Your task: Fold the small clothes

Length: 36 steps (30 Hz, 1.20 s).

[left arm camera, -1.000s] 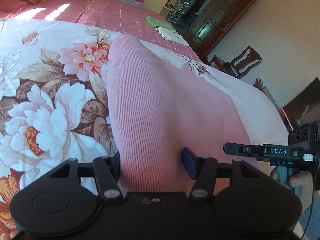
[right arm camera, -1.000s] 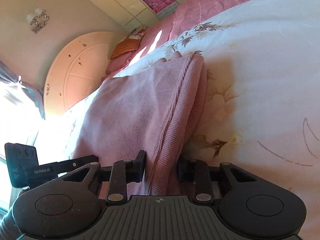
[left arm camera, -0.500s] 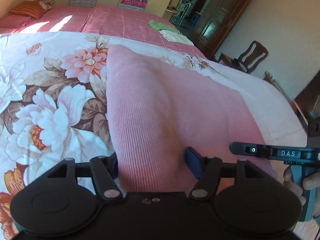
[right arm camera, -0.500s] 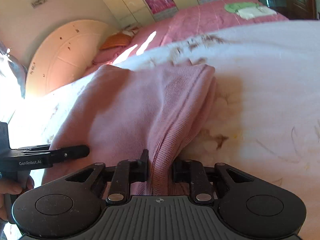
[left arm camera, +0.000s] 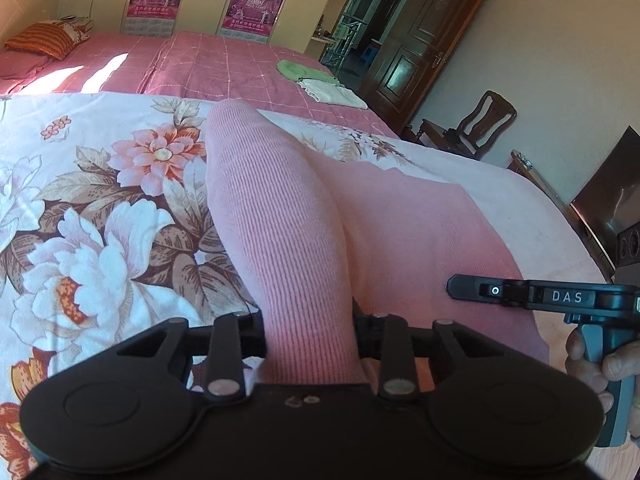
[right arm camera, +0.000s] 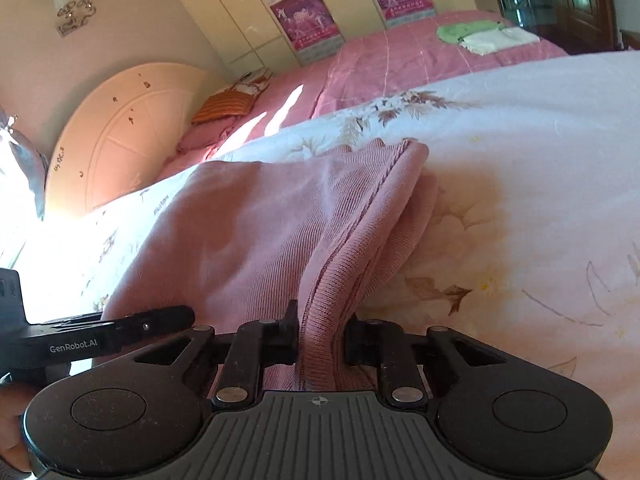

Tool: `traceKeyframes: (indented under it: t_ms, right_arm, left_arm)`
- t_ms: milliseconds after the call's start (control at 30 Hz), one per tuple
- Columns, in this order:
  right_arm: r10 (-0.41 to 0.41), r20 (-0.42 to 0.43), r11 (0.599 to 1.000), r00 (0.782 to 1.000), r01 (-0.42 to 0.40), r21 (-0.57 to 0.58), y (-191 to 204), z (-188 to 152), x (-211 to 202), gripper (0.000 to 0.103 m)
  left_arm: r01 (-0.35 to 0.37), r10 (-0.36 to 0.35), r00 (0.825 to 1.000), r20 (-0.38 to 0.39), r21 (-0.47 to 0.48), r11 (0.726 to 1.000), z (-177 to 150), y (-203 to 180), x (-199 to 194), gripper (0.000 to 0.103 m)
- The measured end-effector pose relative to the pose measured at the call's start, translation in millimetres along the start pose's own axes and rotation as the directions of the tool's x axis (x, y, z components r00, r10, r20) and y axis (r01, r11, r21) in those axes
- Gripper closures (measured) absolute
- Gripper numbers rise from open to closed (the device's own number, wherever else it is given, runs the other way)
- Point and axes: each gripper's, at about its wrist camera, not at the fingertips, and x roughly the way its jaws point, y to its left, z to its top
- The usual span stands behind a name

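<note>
- On the near bed [left arm camera: 80, 208], a floral quilt carries the pink knit garment [left arm camera: 288, 216], lifted at its near edge, probably for folding away.
- Left hand-held gripper [left arm camera: 308, 332] is closing on a bunched ridge.
- Right hand-held gripper [right arm camera: 320, 340] is closing on the ribbed hem.

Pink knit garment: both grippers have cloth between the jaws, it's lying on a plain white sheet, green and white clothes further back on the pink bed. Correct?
One slip: the sheet is not plain. The left wrist view shows the pink knit garment on a floral quilt. The rest holds: left gripper and right gripper are closing with cloth between the jaws, and green cloth and white cloth lie further back.
</note>
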Motion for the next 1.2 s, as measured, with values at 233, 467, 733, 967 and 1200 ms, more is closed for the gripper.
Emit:
traceKeyframes:
  t_ms: [233,467,733,967,1200]
  right_arm:
    - [-0.023,0.056,0.993,0.998,0.029,-0.112,57,-1,-16,0.085]
    - [0.032,0.065,0.986,0.997,-0.021,-0.167,133,-7,0,0.085]
    - [0.112,0.039,0.967,0.993,-0.100,-0.232,236,-33,48,0.084]
    - [0.157,0.008,0.958,0.988,-0.151,-0.243,304,-55,96,0.084]
    - [0.157,-0.066,0.961,0.985,-0.168,-0.221,313,-88,142,0.084]
  left_arm:
    - [0.012,-0.014,0.999,0.046,0.049,0.999,5,2,-44,0.073]
    - [-0.040,0.036,0.995,0.096,0.040,0.998,6,51,-109,0.073]
    - [-0.118,0.118,0.985,0.128,-0.011,0.993,-11,129,-185,0.073]
    - [-0.158,0.163,0.978,0.133,-0.043,0.986,-27,189,-226,0.073]
    - [-0.143,0.151,0.984,0.090,-0.086,0.986,-54,241,-228,0.071]
